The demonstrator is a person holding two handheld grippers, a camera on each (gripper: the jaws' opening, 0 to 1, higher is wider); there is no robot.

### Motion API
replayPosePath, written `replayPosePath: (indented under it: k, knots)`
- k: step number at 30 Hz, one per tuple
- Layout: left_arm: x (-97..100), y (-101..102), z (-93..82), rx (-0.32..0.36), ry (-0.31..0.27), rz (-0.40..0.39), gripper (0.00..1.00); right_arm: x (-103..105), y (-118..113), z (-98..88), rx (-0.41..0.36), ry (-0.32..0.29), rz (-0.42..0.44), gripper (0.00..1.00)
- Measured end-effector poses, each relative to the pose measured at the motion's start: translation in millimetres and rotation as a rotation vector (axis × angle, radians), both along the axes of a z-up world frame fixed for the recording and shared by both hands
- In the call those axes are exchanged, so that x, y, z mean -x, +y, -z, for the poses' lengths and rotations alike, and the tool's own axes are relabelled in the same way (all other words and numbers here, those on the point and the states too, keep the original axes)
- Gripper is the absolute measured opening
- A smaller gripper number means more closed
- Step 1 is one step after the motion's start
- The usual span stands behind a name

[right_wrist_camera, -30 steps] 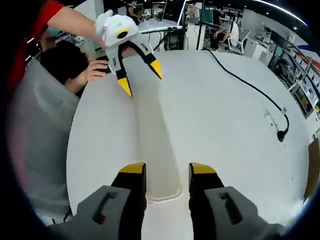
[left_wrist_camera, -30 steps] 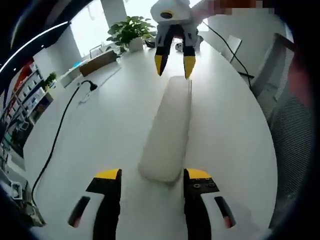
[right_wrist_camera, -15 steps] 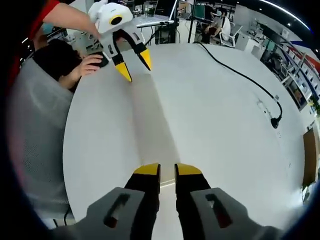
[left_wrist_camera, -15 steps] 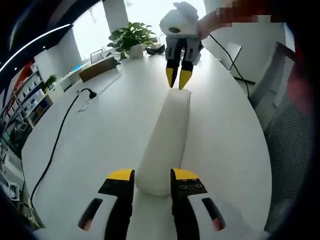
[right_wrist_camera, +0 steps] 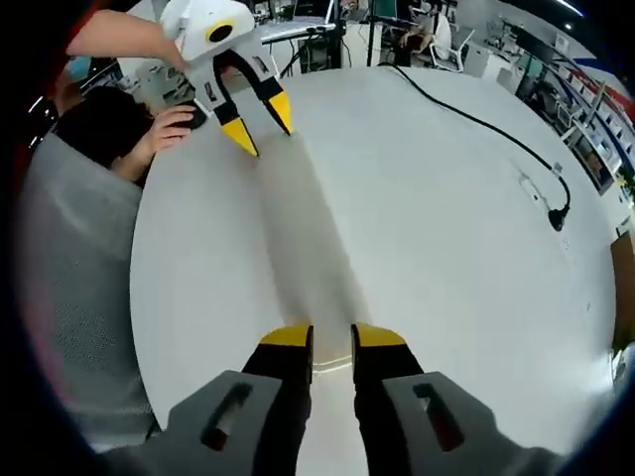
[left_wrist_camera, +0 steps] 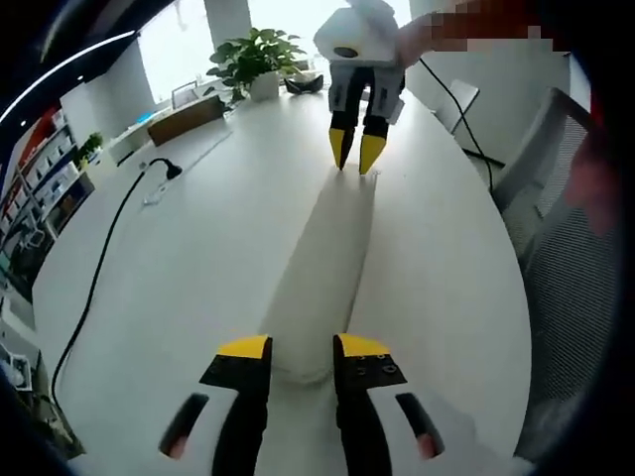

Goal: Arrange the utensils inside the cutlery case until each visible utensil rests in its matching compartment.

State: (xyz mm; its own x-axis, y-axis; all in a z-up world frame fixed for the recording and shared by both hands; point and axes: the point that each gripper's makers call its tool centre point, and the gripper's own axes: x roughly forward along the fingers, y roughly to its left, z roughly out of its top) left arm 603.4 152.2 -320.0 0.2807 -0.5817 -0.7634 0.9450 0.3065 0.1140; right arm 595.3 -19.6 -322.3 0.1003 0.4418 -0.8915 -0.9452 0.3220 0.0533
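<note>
A long white cutlery case (left_wrist_camera: 322, 248) lies closed on the round white table (left_wrist_camera: 198, 228), running away from me. In the left gripper view, my left gripper (left_wrist_camera: 303, 347) is shut on the case's near end. My right gripper (left_wrist_camera: 356, 154) pinches the far end, its yellow tips close together. From the right gripper view, the same case (right_wrist_camera: 313, 248) stretches from my right gripper (right_wrist_camera: 332, 337), shut on its near end, to the left gripper (right_wrist_camera: 260, 127) clamped across the far end. No utensils show; the case hides its inside.
A black cable (left_wrist_camera: 99, 278) with a plug crosses the table's left side and appears as a black cable (right_wrist_camera: 486, 124) at the right. A potted plant (left_wrist_camera: 253, 59) stands at the far edge. A mesh chair (left_wrist_camera: 575, 248) is beside the table. A hand (right_wrist_camera: 169, 129) rests at the rim.
Both grippers' jaws stood wide apart around the case ends a second ago. They have since closed onto the ends. The case has hardly shifted.
</note>
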Motion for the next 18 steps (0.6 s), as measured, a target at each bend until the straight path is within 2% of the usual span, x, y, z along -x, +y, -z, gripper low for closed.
replayPosePath:
  k: [1,2,3,5,6,8,10,11,12,14,15,16,18]
  knots:
    - [0.1,1,0.4,-0.001,0.004,-0.002,0.25,0,-1,1.3,0.019,-0.015,-0.008,0.15]
    - [5.7,1,2.6,-0.003,0.036,0.018,0.21,-5,-4,2.6,0.053,-0.053,-0.021,0.12]
    - [6.7,0,2.6,0.001,0.041,0.019,0.18,0,-1,3.7,0.054,-0.022,-0.019,0.12]
    - [8.0,0,4.0,0.012,0.067,0.008,0.16,0,-1,3.6,0.081,-0.010,-0.027,0.13]
    - [4.3,0,3.3,0.010,0.065,-0.003,0.16,4,-2,3.8,0.108,0.014,-0.069,0.13]
    - [3.3,0,3.4,0.000,0.076,-0.023,0.17,3,-1,4.4,0.146,-0.003,-0.105,0.13]
    - [1.8,1,2.7,-0.012,0.053,-0.016,0.21,6,1,4.8,0.169,-0.002,-0.144,0.12]
    - [-0.8,1,1.9,-0.013,0.032,-0.011,0.23,6,2,5.3,0.177,0.003,-0.127,0.11]
    - [-0.5,1,1.9,-0.007,0.031,-0.004,0.24,11,2,6.7,0.189,0.034,-0.133,0.09]
    - [6.9,-2,4.7,0.024,0.123,-0.030,0.20,10,3,7.0,0.199,0.031,-0.137,0.08]
    - [2.6,-2,3.5,0.011,0.078,-0.004,0.20,9,3,6.8,0.203,0.042,-0.144,0.07]
    - [2.7,-3,3.6,0.002,0.067,0.021,0.20,8,2,7.0,0.209,0.053,-0.125,0.07]
    - [1.6,-4,4.0,0.014,0.086,0.002,0.20,10,2,7.5,0.210,0.062,-0.128,0.07]
